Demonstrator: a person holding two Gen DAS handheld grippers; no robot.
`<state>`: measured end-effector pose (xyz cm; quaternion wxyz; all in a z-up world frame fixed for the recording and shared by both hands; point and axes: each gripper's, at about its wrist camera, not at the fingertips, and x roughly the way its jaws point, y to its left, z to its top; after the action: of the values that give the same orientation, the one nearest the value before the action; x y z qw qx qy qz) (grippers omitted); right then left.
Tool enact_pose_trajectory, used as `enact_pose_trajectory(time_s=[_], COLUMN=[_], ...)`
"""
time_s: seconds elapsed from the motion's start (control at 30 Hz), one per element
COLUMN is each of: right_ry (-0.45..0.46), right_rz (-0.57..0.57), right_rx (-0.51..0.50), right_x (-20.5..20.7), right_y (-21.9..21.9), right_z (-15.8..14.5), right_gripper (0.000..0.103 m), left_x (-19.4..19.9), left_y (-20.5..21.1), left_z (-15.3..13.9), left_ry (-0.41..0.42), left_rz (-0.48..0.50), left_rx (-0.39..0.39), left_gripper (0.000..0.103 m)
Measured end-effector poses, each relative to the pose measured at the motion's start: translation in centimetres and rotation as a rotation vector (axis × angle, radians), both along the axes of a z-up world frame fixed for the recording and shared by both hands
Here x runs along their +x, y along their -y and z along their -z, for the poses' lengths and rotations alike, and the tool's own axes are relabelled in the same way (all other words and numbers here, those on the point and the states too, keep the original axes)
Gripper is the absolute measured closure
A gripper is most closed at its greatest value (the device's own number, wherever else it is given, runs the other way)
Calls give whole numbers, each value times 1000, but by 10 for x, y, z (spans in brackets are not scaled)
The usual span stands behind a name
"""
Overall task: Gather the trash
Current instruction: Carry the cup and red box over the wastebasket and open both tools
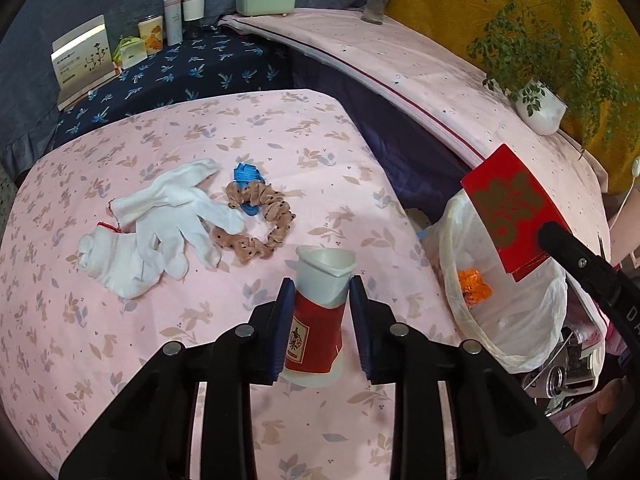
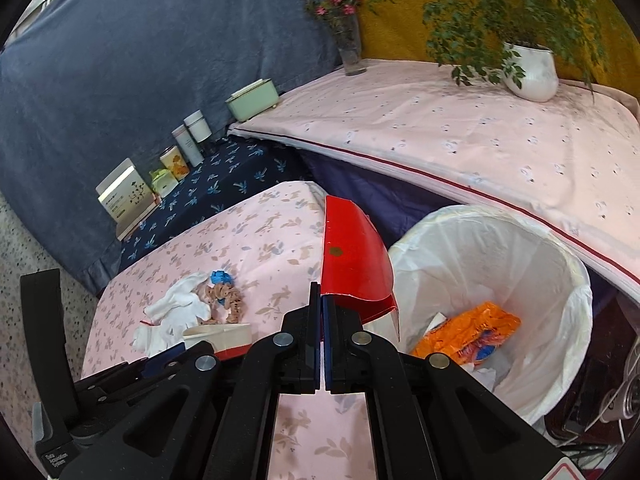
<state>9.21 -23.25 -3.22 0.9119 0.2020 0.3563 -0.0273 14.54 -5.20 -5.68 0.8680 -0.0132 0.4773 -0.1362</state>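
My left gripper [image 1: 320, 292] is shut on a red and white paper cup [image 1: 318, 320], its two blue pads pressing the cup's sides just above the pink bedcover [image 1: 120, 360]. The cup also shows in the right wrist view [image 2: 224, 338]. My right gripper [image 2: 322, 300] is shut on a flattened red box [image 2: 352, 256] and holds it beside the rim of the white-lined trash bin [image 2: 500, 248]. The red box [image 1: 508, 208] hangs over the bin [image 1: 480, 320] in the left wrist view. An orange wrapper [image 2: 468, 334] lies inside the bin.
White gloves [image 1: 160, 224], a tan scrunchie [image 1: 256, 220] and a blue scrap [image 1: 248, 174] lie on the bedcover. Boxes and jars [image 1: 172, 28] stand at the back. A potted plant [image 1: 540, 104] and a vase [image 2: 352, 52] stand on the pale pink surface beyond the bin.
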Motion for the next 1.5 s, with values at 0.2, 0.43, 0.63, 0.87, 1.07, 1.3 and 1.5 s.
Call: enact_pose_trajectory(time_s=[0.2, 0.43, 0.63, 0.87, 1.07, 1.3, 1.5], right_ry=[-3, 1, -5, -24, -44, -55, -42], right_rz=[32, 60, 90, 147, 184, 207, 254], right_rx=[5, -16, -15, 2, 19, 25, 36], right_x=[-10, -18, -27, -39, -47, -51, -56], right_y=[12, 22, 38, 66, 84, 97, 105], right_z=[4, 3, 5, 15, 24, 29, 30], right_gripper=[101, 101, 101, 101, 101, 99, 72], left_x=[-5, -7, -8, -11, -14, -15, -18], left_y=[3, 19, 46, 87, 120, 146, 151], left_z=[-6, -17, -28, -37, -39, -33, -35], left_ry=[14, 33, 55, 65, 66, 39, 76], left_rz=[14, 45, 97, 179, 241, 285, 269], left_rx=[3, 2, 0, -11, -10, -18, -14], left_gripper=[76, 76, 76, 76, 76, 74, 44])
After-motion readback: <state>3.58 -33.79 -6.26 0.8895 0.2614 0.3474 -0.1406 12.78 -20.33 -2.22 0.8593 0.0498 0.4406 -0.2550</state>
